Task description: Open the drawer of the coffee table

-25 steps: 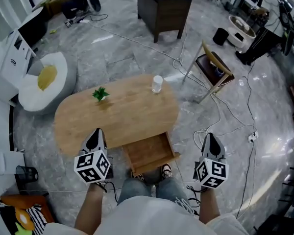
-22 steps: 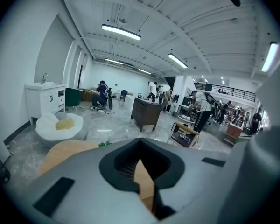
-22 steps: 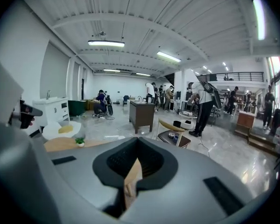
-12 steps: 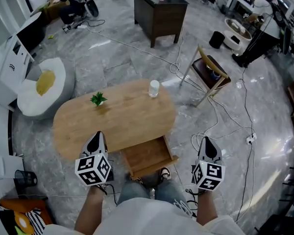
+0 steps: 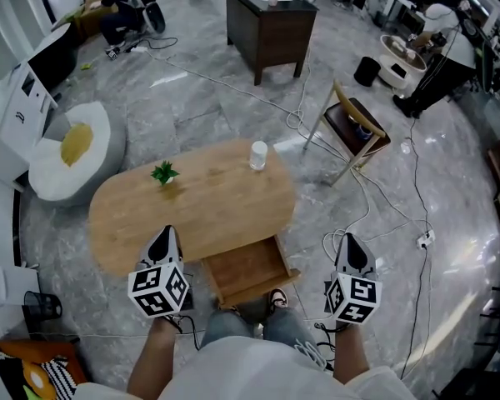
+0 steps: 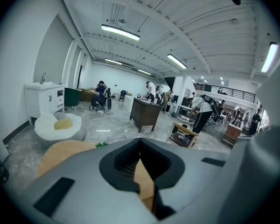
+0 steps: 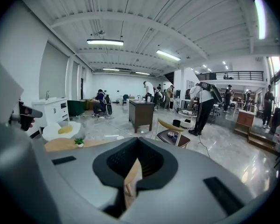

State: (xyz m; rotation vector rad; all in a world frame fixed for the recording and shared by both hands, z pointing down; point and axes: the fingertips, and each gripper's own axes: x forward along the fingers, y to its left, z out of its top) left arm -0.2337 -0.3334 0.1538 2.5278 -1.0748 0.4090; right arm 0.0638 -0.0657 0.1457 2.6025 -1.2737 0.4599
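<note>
While both grippers hang low in the head view, the coffee table (image 5: 192, 207) lies just ahead of them: an oval top of pale, smooth-grained wood on a glossy grey veined floor (image 5: 192, 98). The drawer (image 5: 246, 269), a shallow rectangular wooden tray, stands pulled out from the table's 6 o'clock edge with its flat bottom showing, between the two grippers.

The left gripper (image 5: 165, 232) sits at the table's 7 o'clock, its tapered grey tip near the rim. The right gripper (image 5: 348, 240) sits at 4 o'clock, over the floor and apart from the table. Each carries a cube with black-and-white square markers.

In the left gripper view the left gripper's (image 6: 140, 140) ribbed dark pads meet at the tip, jaws together on nothing. The right gripper's (image 7: 138, 140) jaws are likewise together and hold nothing.

On the tabletop, a small green plant (image 5: 164, 173) stands at 10 o'clock and a white cup (image 5: 257, 155) at 1 o'clock.
</note>
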